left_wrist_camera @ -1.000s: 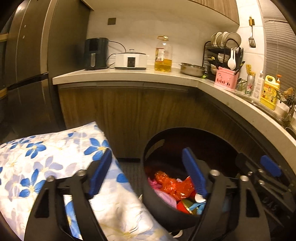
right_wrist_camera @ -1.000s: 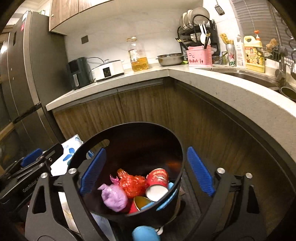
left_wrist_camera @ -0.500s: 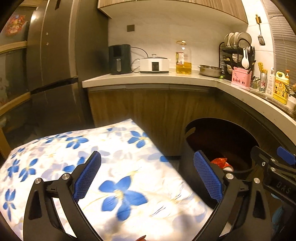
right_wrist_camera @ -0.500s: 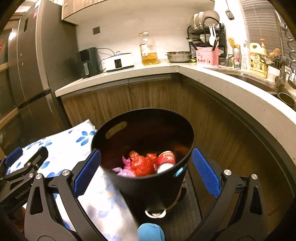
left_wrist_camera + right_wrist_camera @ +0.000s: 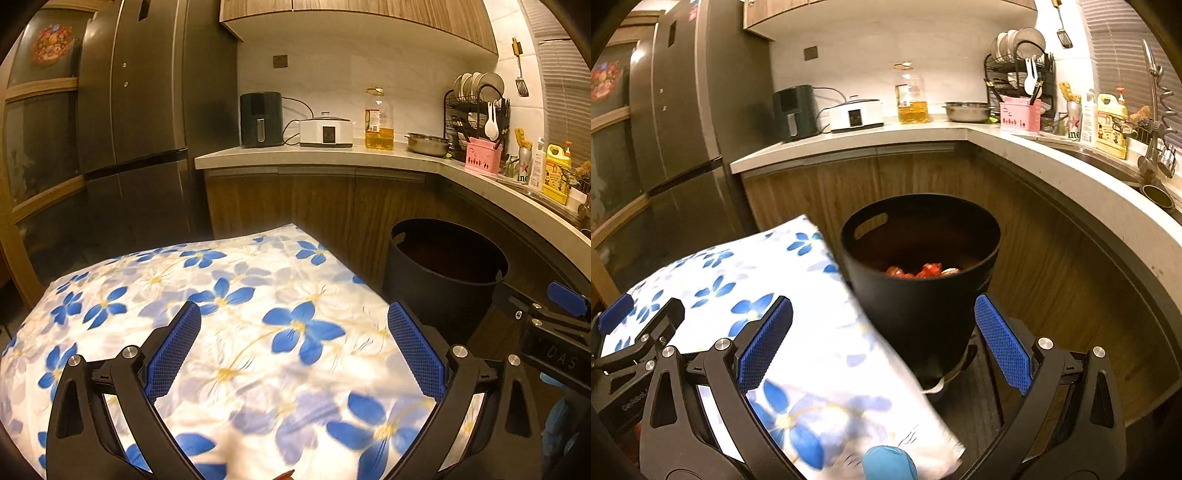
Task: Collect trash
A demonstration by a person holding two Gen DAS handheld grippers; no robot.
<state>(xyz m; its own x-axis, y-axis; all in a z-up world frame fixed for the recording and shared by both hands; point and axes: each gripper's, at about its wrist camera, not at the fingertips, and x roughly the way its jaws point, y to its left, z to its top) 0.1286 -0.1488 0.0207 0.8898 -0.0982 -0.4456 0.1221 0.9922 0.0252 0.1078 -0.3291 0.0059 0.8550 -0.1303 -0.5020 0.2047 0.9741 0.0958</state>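
A black round trash bin (image 5: 923,258) stands on the floor beside the table, in front of the wooden cabinets. Red crumpled trash (image 5: 912,270) shows inside it. The bin also shows in the left wrist view (image 5: 447,273), its inside dark. My left gripper (image 5: 295,347) is open and empty above the table with the blue-flower cloth (image 5: 240,295). My right gripper (image 5: 882,343) is open and empty, back from the bin, over the table's right edge (image 5: 849,295). The left gripper's body (image 5: 635,339) shows at the lower left of the right wrist view.
A curved countertop (image 5: 1052,158) runs behind and right of the bin, with an air fryer (image 5: 260,120), cooker (image 5: 325,129), oil bottle (image 5: 378,120), steel bowl (image 5: 426,144), dish rack (image 5: 476,114) and sink (image 5: 1152,184). A tall fridge (image 5: 147,122) stands left.
Both grippers have pulled up and back from the bin. The bin now looks smaller and farther, and the table fills more of both views. Both stay open.
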